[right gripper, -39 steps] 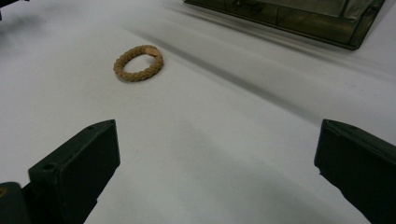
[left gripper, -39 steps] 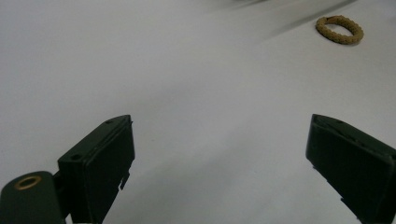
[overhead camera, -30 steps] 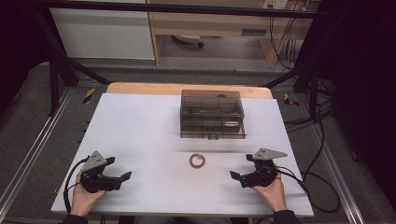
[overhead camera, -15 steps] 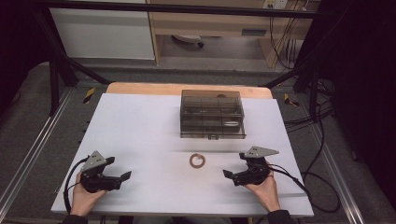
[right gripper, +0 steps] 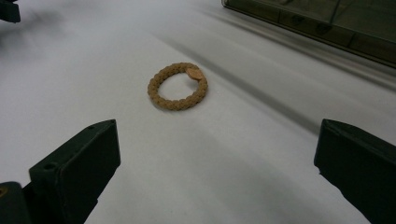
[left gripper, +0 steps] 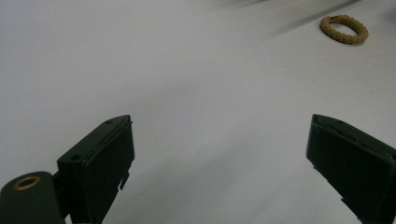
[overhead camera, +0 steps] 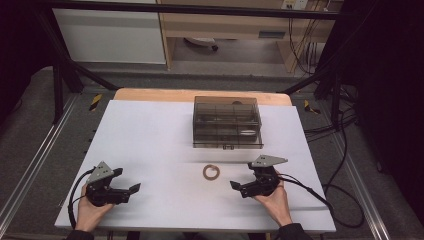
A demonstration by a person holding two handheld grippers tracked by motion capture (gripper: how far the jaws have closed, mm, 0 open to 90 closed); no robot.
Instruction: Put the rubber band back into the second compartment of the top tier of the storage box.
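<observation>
Two hand-held grippers sit low on a white table (overhead camera: 150, 130), jaws spread, holding nothing. Right gripper (overhead camera: 239, 188) points at a braided tan ring (overhead camera: 211, 172) near its ten o'clock, likely lining up a pinch. Left gripper (overhead camera: 127, 192) rests at eight o'clock of the ring, well apart. Smoky plastic box (overhead camera: 227, 122) stands at twelve.

So the bench (overhead camera: 150, 145) has a plain white top with a strip of bare wood showing along the far edge. Sitting on it toward the back middle is a smoky see-through organizer box (overhead camera: 227, 122) (divided into compartments, stuff inside too dim to make out). Nearer the front, a small tan braided ring (overhead camera: 211, 172) lies flat on the white, well apart from the box.
</observation>
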